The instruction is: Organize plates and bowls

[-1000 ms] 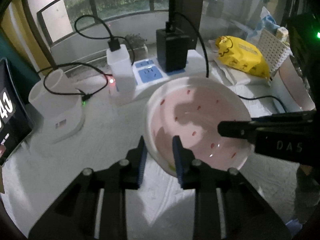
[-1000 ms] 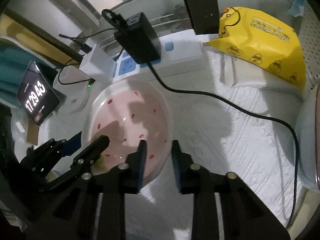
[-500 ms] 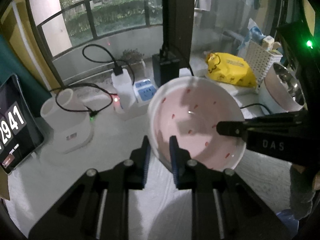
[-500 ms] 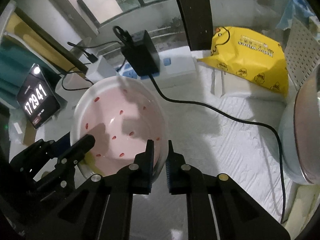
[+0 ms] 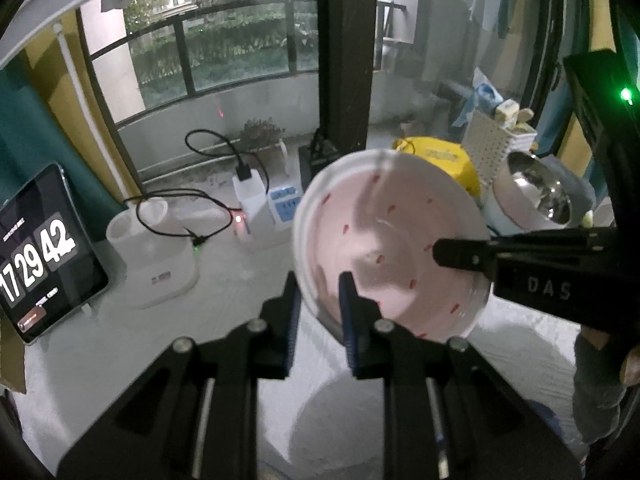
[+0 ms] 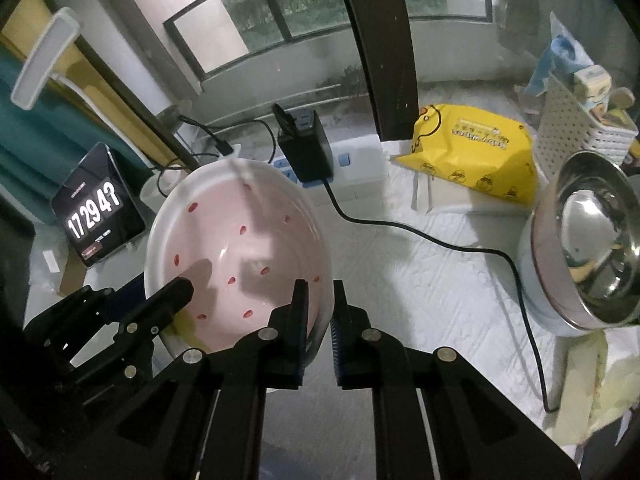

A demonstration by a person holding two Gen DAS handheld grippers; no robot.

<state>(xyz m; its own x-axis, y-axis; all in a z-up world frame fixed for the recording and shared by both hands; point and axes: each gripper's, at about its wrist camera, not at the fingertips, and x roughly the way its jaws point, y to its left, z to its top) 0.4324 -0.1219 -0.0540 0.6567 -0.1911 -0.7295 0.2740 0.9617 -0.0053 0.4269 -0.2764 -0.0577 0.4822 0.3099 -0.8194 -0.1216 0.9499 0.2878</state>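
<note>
- Left gripper [image 5: 318,284] at the 6 o'clock edge of the left wrist view, jaws nearly closed, pinching the near rim of the pink bowl [image 5: 390,240] between the blue pads.
- Right gripper [image 6: 320,296] at 6 o'clock in the right wrist view, jaws likewise almost together, clamped on the same bowl's rim on the opposite side, one finger inside and one outside.
- Bowl held by both grippers, tilted with its pink, red-flecked inside toward the cameras, clear of the white cloth [image 6: 420,280] covering the table; round shadow on the cloth beneath it in the left wrist view.
- Right gripper's black finger also seen in the left wrist view, entering from 3 o'clock and reaching over the bowl's inside.
- Steel bowl [image 6: 592,240] at 3 o'clock in the right wrist view, tilted on a pale base, well apart from the pink bowl.
- Tablet clock [image 5: 36,256] propped at 9 o'clock in the left wrist view, white charger stand [image 5: 156,256] just beside it.
- Farther back, power strip [image 6: 356,160] with black adapter [image 6: 308,152] plugged in, its cable trailing toward 4 o'clock.
- Yellow packet [image 6: 476,156] at 1 o'clock beyond the strip, white perforated basket [image 6: 576,128] at 2 o'clock.
- Dark window post [image 5: 346,52] and balcony railing [image 5: 192,20] at 12 o'clock, farthest away.
</note>
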